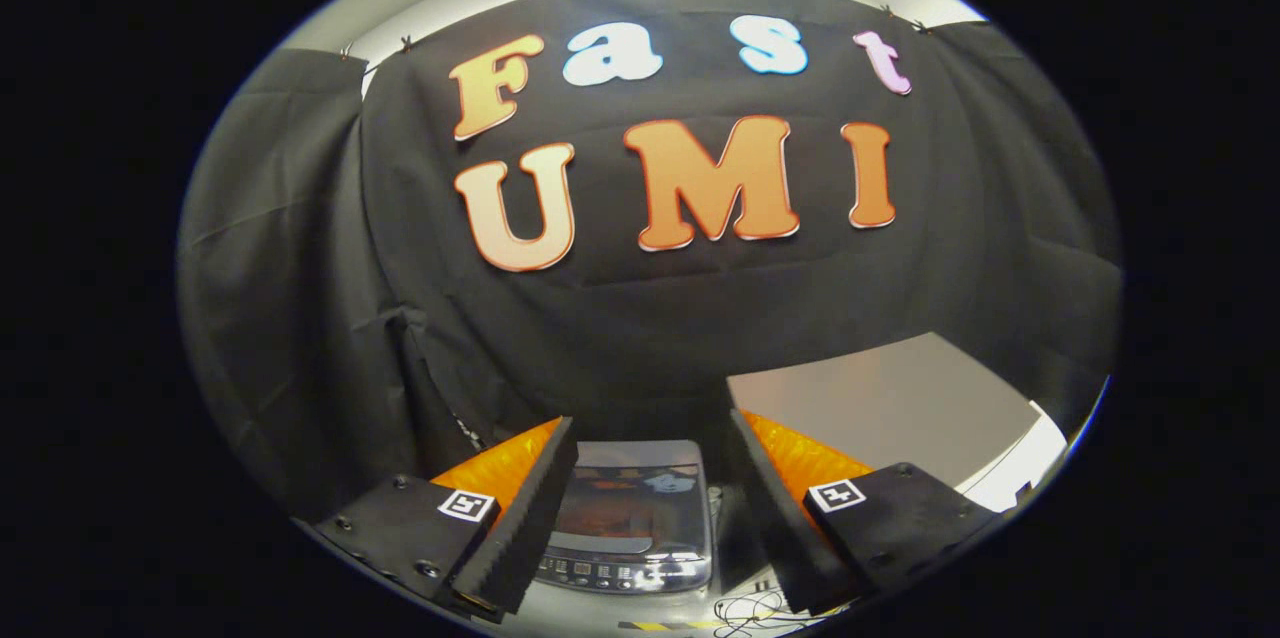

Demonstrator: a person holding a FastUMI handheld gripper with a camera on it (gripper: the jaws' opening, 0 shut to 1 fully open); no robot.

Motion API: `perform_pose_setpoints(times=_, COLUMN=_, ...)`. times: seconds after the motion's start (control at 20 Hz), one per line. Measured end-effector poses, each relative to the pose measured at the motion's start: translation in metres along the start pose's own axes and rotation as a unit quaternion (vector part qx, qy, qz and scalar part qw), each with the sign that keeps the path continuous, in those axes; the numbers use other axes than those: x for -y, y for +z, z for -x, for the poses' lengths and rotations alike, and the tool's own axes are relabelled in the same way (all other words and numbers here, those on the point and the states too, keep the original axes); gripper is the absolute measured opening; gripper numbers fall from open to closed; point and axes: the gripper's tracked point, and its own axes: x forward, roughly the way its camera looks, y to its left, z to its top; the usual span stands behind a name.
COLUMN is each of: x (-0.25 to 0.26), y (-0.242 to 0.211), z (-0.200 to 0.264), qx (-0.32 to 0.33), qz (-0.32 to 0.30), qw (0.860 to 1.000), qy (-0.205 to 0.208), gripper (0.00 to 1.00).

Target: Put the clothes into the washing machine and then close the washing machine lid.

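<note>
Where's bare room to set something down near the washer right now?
The grey tabletop beyond the right-side finger, running up to the booth wall, looks bare. It is crowded just below the washing machine, where a tangle of thin cable lies on the pale surface. The gripper is open, framing the machine's glossy lid.

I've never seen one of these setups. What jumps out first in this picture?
The gripper catches the eye first: its two black fingers with orange backing stand wide apart and hold nothing. Between them, just ahead and below, sits a small washing machine with its glossy lid down and a row of buttons along the front. Beyond the right finger lies a pale tabletop against the black cloth wall.
</note>
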Motion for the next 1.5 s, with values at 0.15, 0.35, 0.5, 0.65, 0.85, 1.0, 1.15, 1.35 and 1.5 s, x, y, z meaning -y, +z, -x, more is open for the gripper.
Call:
perform_pose_setpoints(times=0.15, x=0.033, y=0.028, z=0.028, qx=0.017, qz=0.005, qw=1.0, qy=-0.017, gripper=0.98)
perform_pose_setpoints(times=0.35, x=0.063, y=0.065, z=0.061, qx=0.048, qz=0.033, qw=0.998, qy=-0.035, gripper=0.98)
perform_pose_setpoints(times=0.5, x=0.071, y=0.09, z=0.081, qx=0.067, qz=0.04, qw=0.997, qy=-0.028, gripper=0.98)
perform_pose_setpoints(times=0.65, x=0.085, y=0.112, z=0.102, qx=0.087, qz=0.053, qw=0.994, qy=-0.03, gripper=0.98)
perform_pose_setpoints(times=0.85, x=0.099, y=0.134, z=0.122, qx=0.106, qz=0.068, qw=0.992, qy=-0.031, gripper=0.98)
perform_pose_setpoints(times=1.0, x=0.107, y=0.137, z=0.127, qx=0.112, qz=0.064, qw=0.991, qy=-0.03, gripper=0.98)
perform_pose_setpoints(times=1.15, x=0.118, y=0.137, z=0.128, qx=0.114, qz=0.056, qw=0.991, qy=-0.031, gripper=0.98)
perform_pose_setpoints(times=1.35, x=0.127, y=0.135, z=0.129, qx=0.113, qz=0.04, qw=0.992, qy=-0.034, gripper=0.98)
perform_pose_setpoints(times=1.5, x=0.13, y=0.136, z=0.129, qx=0.115, qz=0.031, qw=0.992, qy=-0.029, gripper=0.98)
